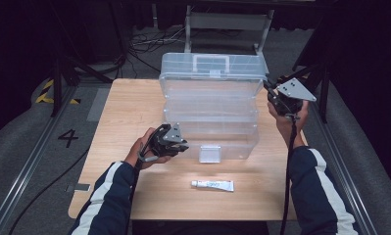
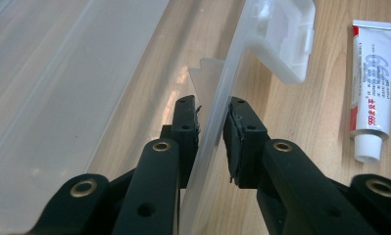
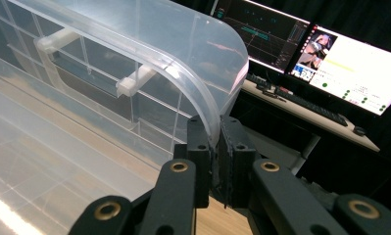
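Sleeves, dark with white stripes, are seen at the bottom edge of the high view, one on each forearm.

Tube (image 1: 212,185): white, laid flat on the table (image 1: 129,105) near its front edge; long axis across the table, cap end to the left, just in front of the box.

Table: pale wood grain, rectangular. Grey floor with rails is seen on both sides, a "4" marked at the left, cables behind, dark surroundings. Monitors (image 3: 325,58) and a keyboard on a desk are seen in the right gripper view.

Box (image 1: 210,110): clear plastic, open, set at the middle of the table, long axis left to right. Lid (image 1: 212,66) is raised at the far side, handle uppermost. Latch (image 1: 210,153) hangs at the front wall.

Left gripper (image 1: 176,144): placed at the box's front left; in the left gripper view (image 2: 211,139) the jaws are seen on either side of the thin front wall, one pad against it and the other just clear of it.

Right gripper (image 1: 276,93): held at the lid's right end; in the right gripper view (image 3: 215,159) the jaws are clamped on the lid's curved rim.
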Demonstrator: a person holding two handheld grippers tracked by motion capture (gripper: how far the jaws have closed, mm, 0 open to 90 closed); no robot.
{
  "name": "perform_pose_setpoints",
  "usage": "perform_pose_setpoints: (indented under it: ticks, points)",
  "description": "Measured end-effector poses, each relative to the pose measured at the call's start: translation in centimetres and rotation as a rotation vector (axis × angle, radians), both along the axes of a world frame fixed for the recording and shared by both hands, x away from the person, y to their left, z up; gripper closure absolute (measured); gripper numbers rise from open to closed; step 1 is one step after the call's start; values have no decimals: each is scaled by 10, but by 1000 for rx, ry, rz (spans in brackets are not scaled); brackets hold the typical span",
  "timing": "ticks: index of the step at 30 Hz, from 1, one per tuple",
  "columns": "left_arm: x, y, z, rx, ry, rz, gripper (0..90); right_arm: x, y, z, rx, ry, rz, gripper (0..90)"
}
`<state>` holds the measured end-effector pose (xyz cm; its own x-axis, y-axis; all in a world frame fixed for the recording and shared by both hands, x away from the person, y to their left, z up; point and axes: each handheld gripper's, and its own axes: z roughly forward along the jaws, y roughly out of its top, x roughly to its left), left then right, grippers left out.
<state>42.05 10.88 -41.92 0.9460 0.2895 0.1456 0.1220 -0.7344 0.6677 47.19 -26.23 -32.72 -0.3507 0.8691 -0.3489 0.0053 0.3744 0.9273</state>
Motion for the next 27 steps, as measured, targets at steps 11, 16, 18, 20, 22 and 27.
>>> perform_pose_setpoints:
  ticks: [11, 16, 18, 20, 22, 27]
  points:
    - [1, 2, 2, 26, 10, -27, 779, -3, 0, 1, 16, 12, -3, 848]
    - [-3, 5, 2, 22, 14, -31, 776, -8, 1, 4, 21, 24, -3, 847]
    - [-4, 6, 2, 22, 18, -34, 777, -10, 2, 3, 29, 20, -10, 848]
    - [-4, 6, 2, 21, 17, -34, 778, -10, 3, 3, 23, 17, -10, 848]
    - [-5, 6, 2, 19, 22, -28, 779, -9, 4, 4, 27, 21, -13, 849]
    - [-5, 7, 2, 12, 25, -29, 778, -5, 4, 5, 32, 25, -17, 850]
